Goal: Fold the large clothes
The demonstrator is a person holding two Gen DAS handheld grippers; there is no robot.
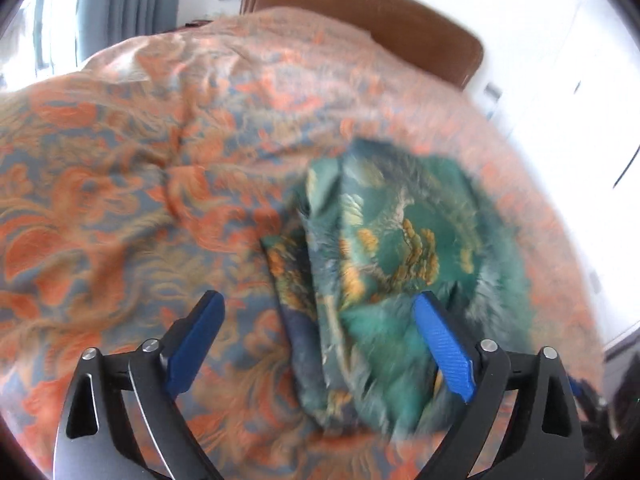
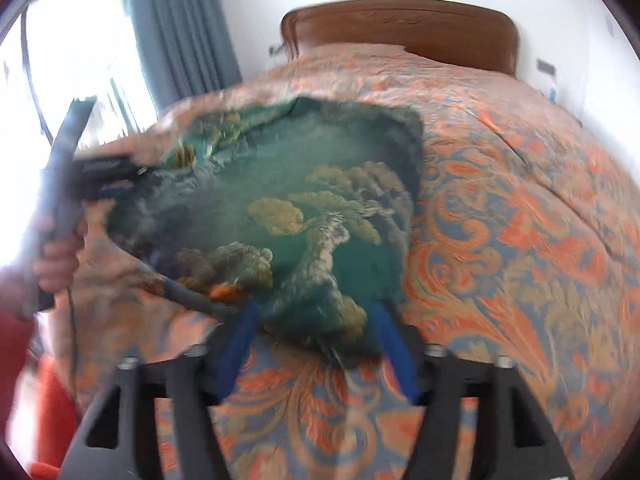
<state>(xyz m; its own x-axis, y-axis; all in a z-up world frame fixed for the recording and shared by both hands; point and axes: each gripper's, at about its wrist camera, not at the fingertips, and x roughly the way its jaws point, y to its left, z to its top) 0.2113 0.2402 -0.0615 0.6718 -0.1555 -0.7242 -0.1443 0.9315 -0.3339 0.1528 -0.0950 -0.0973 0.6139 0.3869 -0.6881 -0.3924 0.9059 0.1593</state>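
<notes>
The left tool [image 1: 318, 320] hangs with its blue-padded fingers [image 1: 442, 350] spread wide and nothing pinched; the near part of the folded green garment with a gold-and-white tree print [image 1: 392, 248] lies below and between them, untouched as far as the blur lets one judge. The right tool [image 2: 316, 320] is also spread, less widely, its two blue fingers [image 2: 240, 344] standing either side of the garment's [image 2: 288, 216] near corner without pressing on it, though motion blur leaves that contact uncertain.

The garment rests on a bed covered by an orange, tan and grey-blue paisley bedspread [image 1: 120, 184]. In the right wrist view its far edge and right edge run fairly straight and meet in a rounded corner, while its left side is rumpled and reaches toward the left tool seen there [image 2: 104, 172], held in a person's hand [image 2: 56, 264].

Bare bedspread [image 2: 520, 240] stretches wide to the garment's right in the right wrist view and to its left in the left wrist view, giving room on both sides. A brown wooden headboard [image 2: 400, 24] closes the far end; grey-blue curtains [image 2: 176, 32] and a bright window [image 2: 72, 52] stand at the left.
</notes>
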